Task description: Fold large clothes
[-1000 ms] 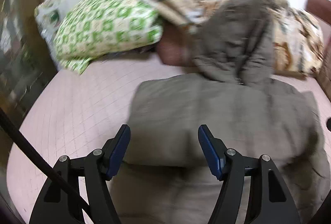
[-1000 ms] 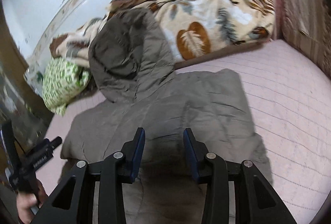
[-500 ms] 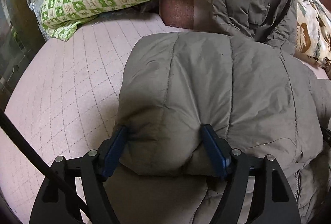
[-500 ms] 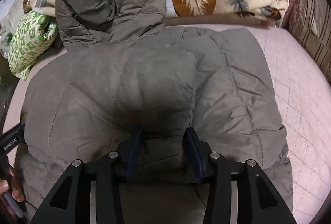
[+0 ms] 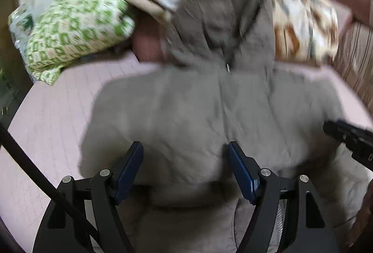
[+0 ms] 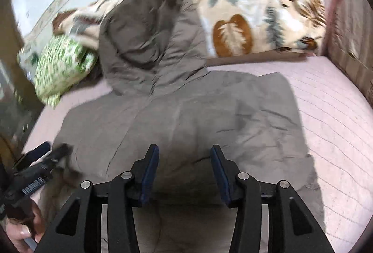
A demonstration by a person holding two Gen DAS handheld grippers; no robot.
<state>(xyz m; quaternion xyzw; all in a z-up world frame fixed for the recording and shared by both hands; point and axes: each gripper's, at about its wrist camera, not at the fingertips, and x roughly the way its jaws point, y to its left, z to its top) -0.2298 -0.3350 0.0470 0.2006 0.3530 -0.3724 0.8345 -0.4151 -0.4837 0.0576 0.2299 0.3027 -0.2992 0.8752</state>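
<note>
Grey puffer jacket (image 6: 209, 117) on the bed (image 6: 338, 127) — judged soft, bulky, springy; take it at the hem; left gripper (image 5: 185, 167) and right gripper (image 6: 184, 171) released, jaws just opening, nothing pinched.

The left wrist picture is all smeared, so the coat (image 5: 209, 113) and the leafy blanket (image 5: 303, 26) look fuzzy. The other gripper (image 5: 349, 141) is cut off at the right edge.
</note>
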